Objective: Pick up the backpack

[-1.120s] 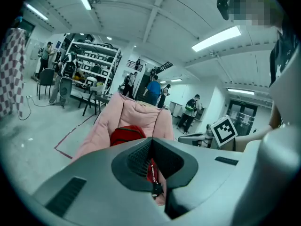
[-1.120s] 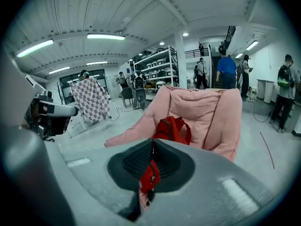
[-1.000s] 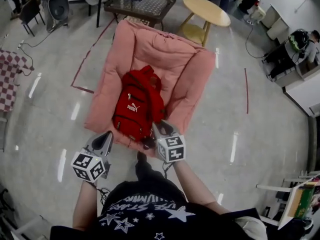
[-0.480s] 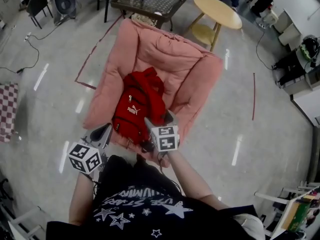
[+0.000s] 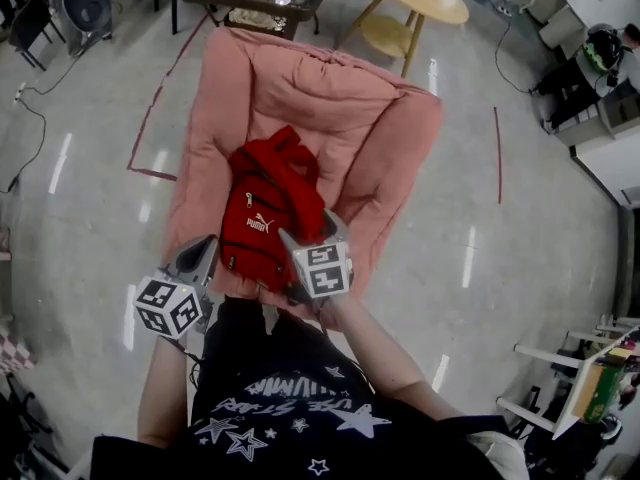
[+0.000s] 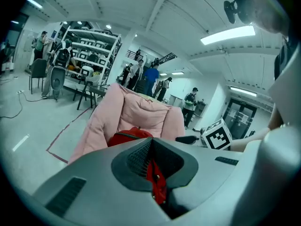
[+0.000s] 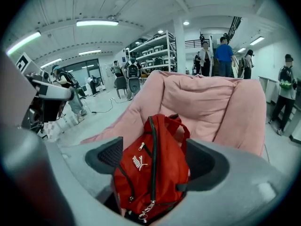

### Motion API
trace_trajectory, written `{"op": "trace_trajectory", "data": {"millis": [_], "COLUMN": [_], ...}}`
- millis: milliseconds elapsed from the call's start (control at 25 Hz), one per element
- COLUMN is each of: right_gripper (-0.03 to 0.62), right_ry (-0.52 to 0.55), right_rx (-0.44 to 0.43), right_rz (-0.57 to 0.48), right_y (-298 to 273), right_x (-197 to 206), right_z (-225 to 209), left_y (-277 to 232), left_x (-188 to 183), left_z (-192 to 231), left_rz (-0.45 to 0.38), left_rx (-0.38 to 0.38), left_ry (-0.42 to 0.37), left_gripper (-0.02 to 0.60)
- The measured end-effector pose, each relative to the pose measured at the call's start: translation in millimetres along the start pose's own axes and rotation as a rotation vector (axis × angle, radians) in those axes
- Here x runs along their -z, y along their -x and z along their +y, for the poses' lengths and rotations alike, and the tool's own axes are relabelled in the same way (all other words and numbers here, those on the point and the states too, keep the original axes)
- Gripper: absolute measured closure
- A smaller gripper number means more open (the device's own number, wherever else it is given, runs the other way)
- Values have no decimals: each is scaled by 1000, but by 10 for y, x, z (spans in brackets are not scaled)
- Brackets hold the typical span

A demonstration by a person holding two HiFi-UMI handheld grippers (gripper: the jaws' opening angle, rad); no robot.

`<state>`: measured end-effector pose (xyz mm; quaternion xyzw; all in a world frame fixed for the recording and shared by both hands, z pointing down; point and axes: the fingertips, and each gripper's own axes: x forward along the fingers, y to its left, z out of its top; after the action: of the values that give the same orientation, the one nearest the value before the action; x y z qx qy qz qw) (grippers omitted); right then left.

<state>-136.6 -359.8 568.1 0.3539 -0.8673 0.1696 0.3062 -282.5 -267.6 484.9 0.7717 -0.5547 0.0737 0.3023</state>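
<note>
Reaching in was, by my judgement, the step in hand; nothing was lifted yet. In the head view the red backpack (image 5: pixel 265 218) lay on the seat of the pink armchair (image 5: pixel 330 98), its bottom near the seat's front edge and its handle (image 5: pixel 285 143) toward the backrest. The left gripper (image 5: pixel 203 246) hovered just beside the bag's left side at the front edge. The right gripper (image 5: pixel 312 230) was over the bag's near right corner.

In the left gripper view the jaws were clenched together. Some red fabric with a zipper showed in the gap below their tips, and I could not tell whether any of it was pinched.

In the right gripper view the jaws had just been opening and stood wide and released. The backpack (image 7: pixel 141 173) sat framed between the pads, which did not press on it.

The next move probably called for pushing the right gripper further on around a strap or fold, then clamping firmly before any lift.
</note>
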Motion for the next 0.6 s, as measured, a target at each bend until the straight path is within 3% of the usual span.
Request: {"op": "trace_trajectory", "data": {"millis": [80, 160, 600], "right_gripper": [188, 243, 246], "right_ry": [3, 7, 48], "right_rx": [3, 14, 154], "right_rz": [27, 61, 208], "right_y": [-186, -398, -1586], "right_x": [-19, -26, 51], "right_z": [11, 23, -168], "left_y": [-203, -401, -1561], "left_x": [-6, 3, 226], "left_z": [172, 351, 1296], "left_rz": [47, 93, 255], "left_rx": [26, 50, 205], "left_ry": [-18, -33, -46], "left_gripper": [572, 572, 572]}}
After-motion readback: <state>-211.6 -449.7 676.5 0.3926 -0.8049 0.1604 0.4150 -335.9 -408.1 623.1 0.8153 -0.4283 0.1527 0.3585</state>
